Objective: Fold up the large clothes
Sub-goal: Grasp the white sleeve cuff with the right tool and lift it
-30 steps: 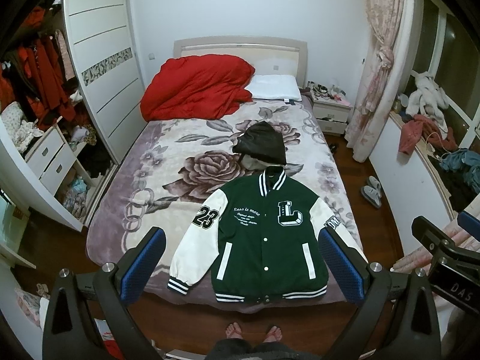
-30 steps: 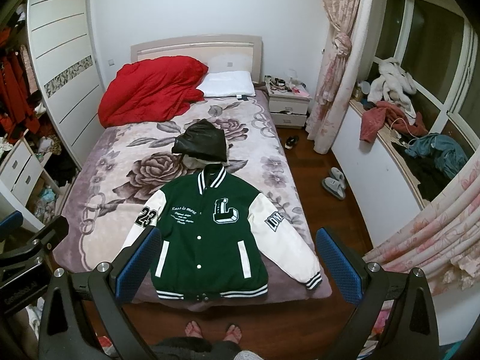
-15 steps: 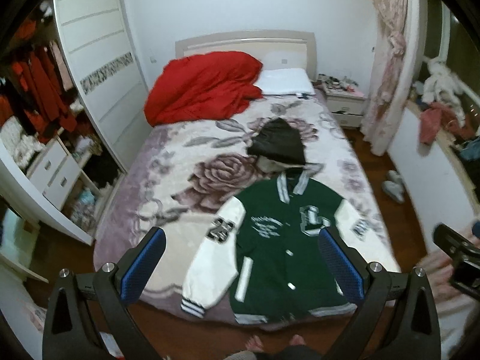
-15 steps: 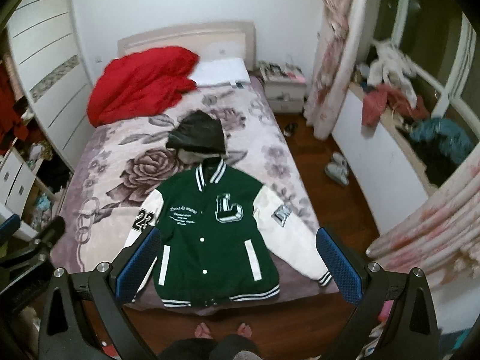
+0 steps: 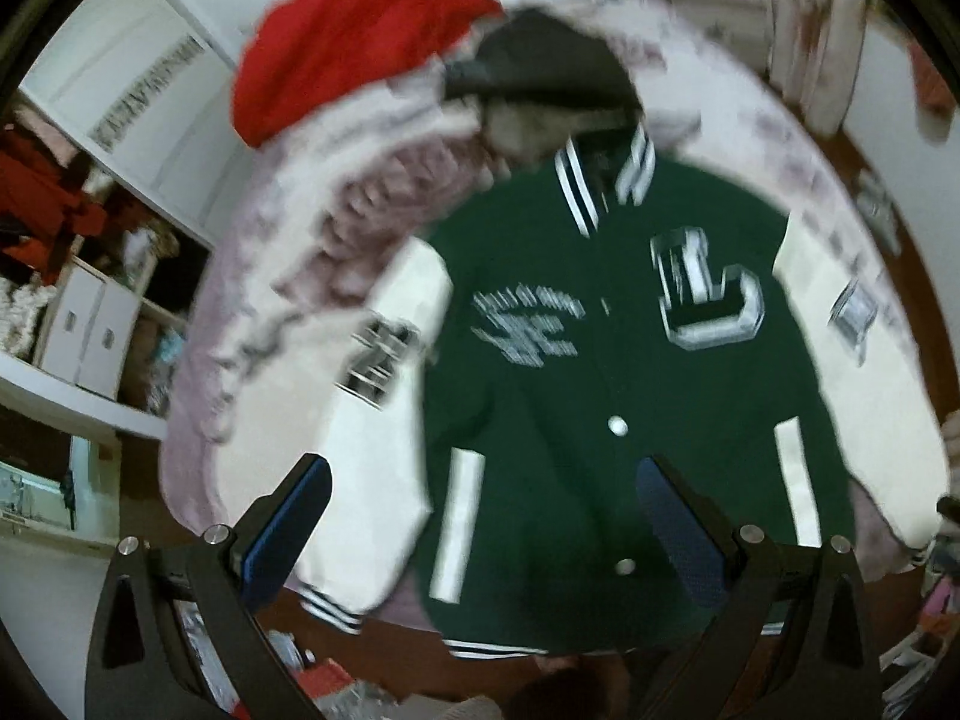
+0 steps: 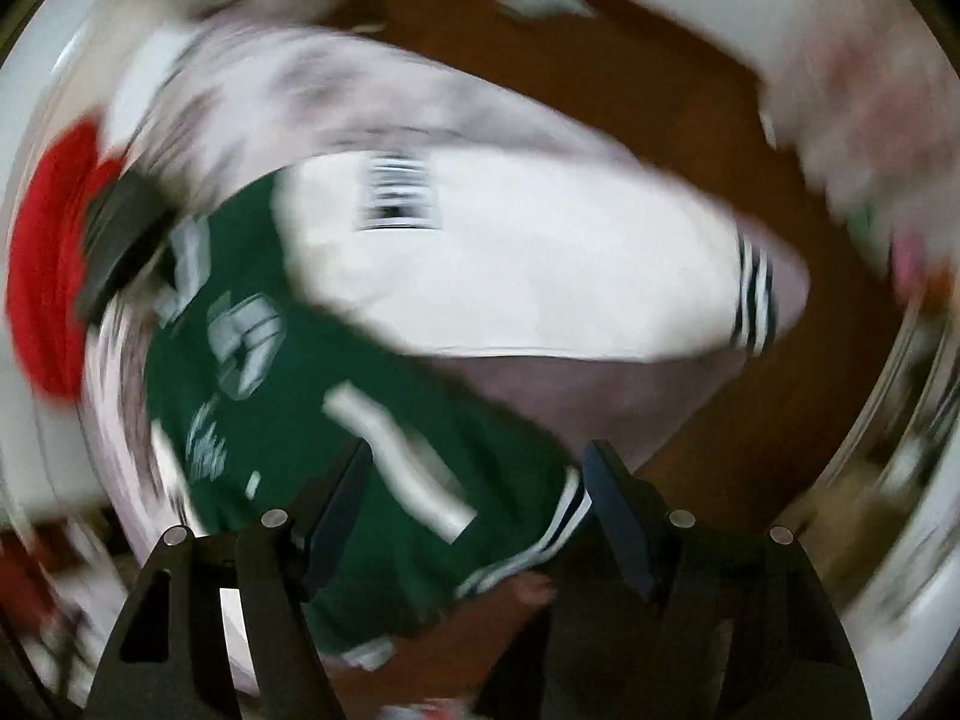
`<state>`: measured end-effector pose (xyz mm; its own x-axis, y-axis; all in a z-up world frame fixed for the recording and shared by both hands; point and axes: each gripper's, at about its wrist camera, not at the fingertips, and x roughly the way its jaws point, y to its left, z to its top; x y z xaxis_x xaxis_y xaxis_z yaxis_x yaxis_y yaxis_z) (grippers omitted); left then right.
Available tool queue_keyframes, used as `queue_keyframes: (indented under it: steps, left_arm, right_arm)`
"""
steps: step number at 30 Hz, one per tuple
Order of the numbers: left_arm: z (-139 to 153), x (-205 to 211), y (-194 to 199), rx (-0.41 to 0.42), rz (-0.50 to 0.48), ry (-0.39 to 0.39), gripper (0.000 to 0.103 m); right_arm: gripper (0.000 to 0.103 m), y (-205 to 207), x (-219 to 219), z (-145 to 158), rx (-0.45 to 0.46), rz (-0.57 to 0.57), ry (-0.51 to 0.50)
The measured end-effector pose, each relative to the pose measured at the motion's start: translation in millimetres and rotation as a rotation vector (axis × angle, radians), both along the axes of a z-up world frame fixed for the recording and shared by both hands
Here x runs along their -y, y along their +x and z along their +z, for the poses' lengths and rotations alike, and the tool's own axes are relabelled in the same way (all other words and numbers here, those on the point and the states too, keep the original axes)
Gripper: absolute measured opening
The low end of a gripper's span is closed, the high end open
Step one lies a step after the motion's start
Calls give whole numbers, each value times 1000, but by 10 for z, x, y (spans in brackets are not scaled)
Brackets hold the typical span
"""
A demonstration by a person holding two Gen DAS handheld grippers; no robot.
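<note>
A green varsity jacket (image 5: 600, 372) with white sleeves lies flat, front up, at the foot of the bed. My left gripper (image 5: 480, 522) hangs open close above its lower left part, with a white pocket stripe and the green body showing between the fingers. The right wrist view is badly blurred and turned sideways. It shows the jacket's green body (image 6: 288, 420) and its white right sleeve (image 6: 540, 276) with a striped cuff. My right gripper (image 6: 477, 516) hovers over the striped hem corner. Its jaws are closing, and the pads do not press on the cloth.
The floral blanket (image 5: 288, 276) covers the bed. A red duvet (image 5: 360, 42) and a black garment (image 5: 540, 66) lie beyond the jacket's collar. White drawers and shelves (image 5: 90, 330) stand to the left. Wood floor (image 6: 600, 78) runs past the sleeve's side of the bed.
Both grippers have dropped fast from high above the bed to close over the jacket, which now fills the views. The right view has rolled sideways and its fingers stand nearer together.
</note>
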<state>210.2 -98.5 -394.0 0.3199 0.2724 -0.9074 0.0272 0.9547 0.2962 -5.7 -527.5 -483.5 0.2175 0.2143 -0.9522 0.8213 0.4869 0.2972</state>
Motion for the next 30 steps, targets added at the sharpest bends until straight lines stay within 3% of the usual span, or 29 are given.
queue_keyframes:
  steps: [1,5,8,12,15,16,17,20,26,30]
  left_arm:
    - [-256,77,69,-32,3,0,103]
    - [-913,257,202,-116,23,29,103]
    - [-1258,357,322,-153,39,46,103]
    - [-1558,487,496,-168,46,81,103]
    - [-1626,543,622,-154,44,105,103]
    - [-1642,557,660,-153,45,109,103]
    - [-1654,566,698,-150,46,116,103]
    - [-1666,588,802,-129,35,126,103]
    - [-1708,637,986,-52,-36,121,103]
    - [-2115,640,1169,-136,-84,130,103]
  right_arm:
    - [75,-154,200,-407,-7,-101,61]
    - [75,-647,634,-1402,73,-380,211]
    - [75,-743,729,-1809,183,-533,245]
    - [75,-652,704,-1999,251,-644,185]
    - [71,-535,578,-2048,277,-660,128]
    - [59,-520,530,-2069,275,-670,117]
    - [36,-513,481,-2111,261,-676,105]
    - [8,-392,487,-2036,283,-665,94]
    - [5,312,983,-1432,402,-551,-48]
    - [5,893,1407,-959,428,-447,-152]
